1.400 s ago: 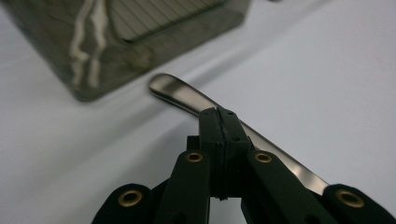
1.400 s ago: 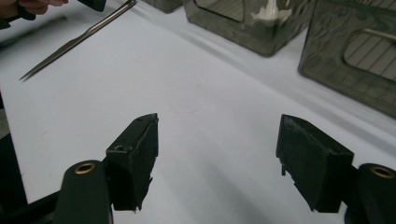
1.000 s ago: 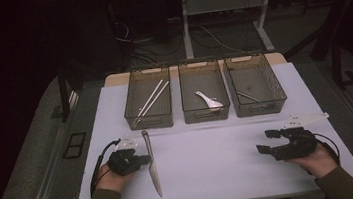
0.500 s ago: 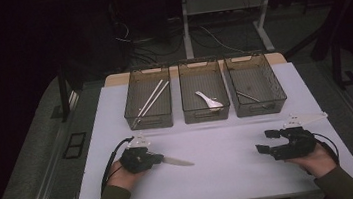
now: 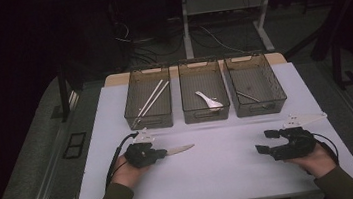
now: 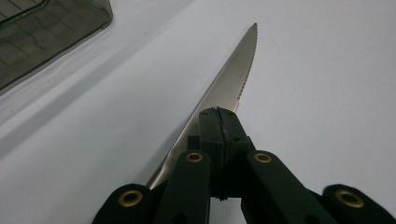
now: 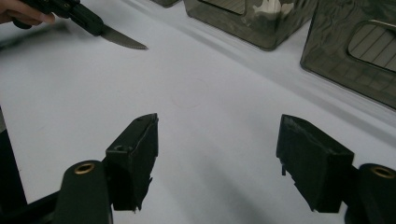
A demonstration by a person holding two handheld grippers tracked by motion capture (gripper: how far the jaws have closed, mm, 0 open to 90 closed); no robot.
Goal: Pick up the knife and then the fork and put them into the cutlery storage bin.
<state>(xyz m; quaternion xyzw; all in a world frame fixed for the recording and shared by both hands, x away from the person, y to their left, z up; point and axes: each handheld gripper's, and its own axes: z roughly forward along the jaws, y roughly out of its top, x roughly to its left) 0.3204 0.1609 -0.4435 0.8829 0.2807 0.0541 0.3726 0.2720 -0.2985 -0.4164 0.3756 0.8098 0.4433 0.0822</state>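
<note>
My left gripper (image 5: 159,154) is shut on a serrated steel knife (image 5: 180,150), just above the white table at the front left, with the blade pointing right. In the left gripper view the blade (image 6: 231,79) sticks out past the closed jaws of the left gripper (image 6: 219,122), toothed edge to the right. My right gripper (image 5: 265,141) rests at the front right, open, with nothing between its jaws. The right gripper view has the right gripper (image 7: 217,163) spread wide over bare table, and farther off the left gripper (image 7: 86,18) with the knife (image 7: 123,39).
Three dark see-through bins stand in a row at the back of the table. The left bin (image 5: 139,119) holds chopsticks (image 5: 151,98), the middle bin (image 5: 205,114) a white spoon (image 5: 209,101), and the right bin (image 5: 277,95) a thin metal utensil (image 5: 250,96). White table surface (image 5: 222,164) lies between the grippers.
The knife has swung from pointing toward the near table edge to pointing right, and the left hand has shifted slightly right. The right gripper has stayed put.
</note>
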